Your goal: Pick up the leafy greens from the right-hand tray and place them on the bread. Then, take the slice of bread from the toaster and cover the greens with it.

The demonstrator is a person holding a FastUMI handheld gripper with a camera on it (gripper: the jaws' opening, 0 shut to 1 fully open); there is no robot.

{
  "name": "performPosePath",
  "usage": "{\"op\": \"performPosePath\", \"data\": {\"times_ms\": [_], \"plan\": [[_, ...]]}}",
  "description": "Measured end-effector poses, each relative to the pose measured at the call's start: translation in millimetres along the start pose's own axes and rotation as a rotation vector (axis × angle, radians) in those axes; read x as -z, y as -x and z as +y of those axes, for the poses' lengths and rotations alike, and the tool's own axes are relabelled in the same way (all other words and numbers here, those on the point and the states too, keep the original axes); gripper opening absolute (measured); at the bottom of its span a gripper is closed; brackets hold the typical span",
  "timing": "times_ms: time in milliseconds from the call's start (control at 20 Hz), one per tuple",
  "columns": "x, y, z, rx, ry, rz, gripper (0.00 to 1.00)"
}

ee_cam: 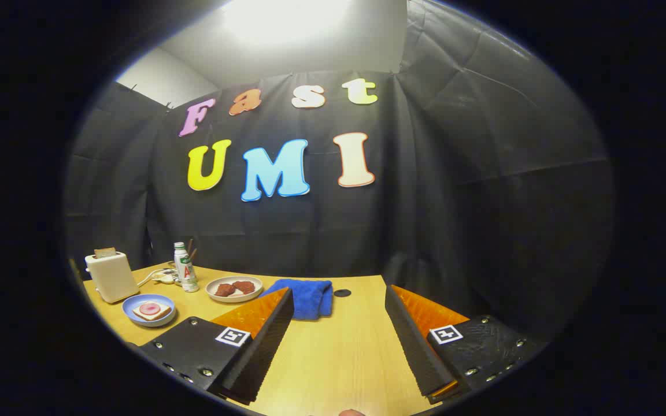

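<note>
the jaws (339, 323) stand wide open over bare wood of the table (339, 358), holding nothing; the 2 black ribbed fingers (263, 346) splay apart with orange backs and a small square marker on each. just beyond the left finger lies a folded blue cloth (304, 296), its near edge hidden behind that fingertip. next to the cloth, further from the fingers, sits a pale plate (235, 289) with 2 dark reddish lumps on it; too small and dim to say what they are, and nothing green can be made out on it. beyond the plate stands a white bottle (184, 274) with a green cap, with a cord and some small clutter at its foot, too blurred to name. further out is a cream toaster (111, 276) with a slice of bread (104, 252) poking from its slot. in front of the toaster a blue plate (149, 311) carries a slice of bread with a round pink piece on top (151, 309). a small dark hole (342, 293) shows in the tabletop beside the cloth.
</note>
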State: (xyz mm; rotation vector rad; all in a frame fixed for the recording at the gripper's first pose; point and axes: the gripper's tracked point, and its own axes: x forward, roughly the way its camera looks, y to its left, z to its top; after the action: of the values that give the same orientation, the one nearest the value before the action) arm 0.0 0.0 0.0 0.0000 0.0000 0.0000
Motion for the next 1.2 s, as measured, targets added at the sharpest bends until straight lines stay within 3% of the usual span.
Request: {"op": "performPosePath", "data": {"times_ms": [250, 650, 1200], "plan": [[-7, 17, 48, -0.061, -0.033, 0.01, 0.97], [-7, 25, 84, -0.036, -0.026, -0.015, 0.97], [34, 30, 137, -0.142, -0.058, 0.158, 0.97]]}}
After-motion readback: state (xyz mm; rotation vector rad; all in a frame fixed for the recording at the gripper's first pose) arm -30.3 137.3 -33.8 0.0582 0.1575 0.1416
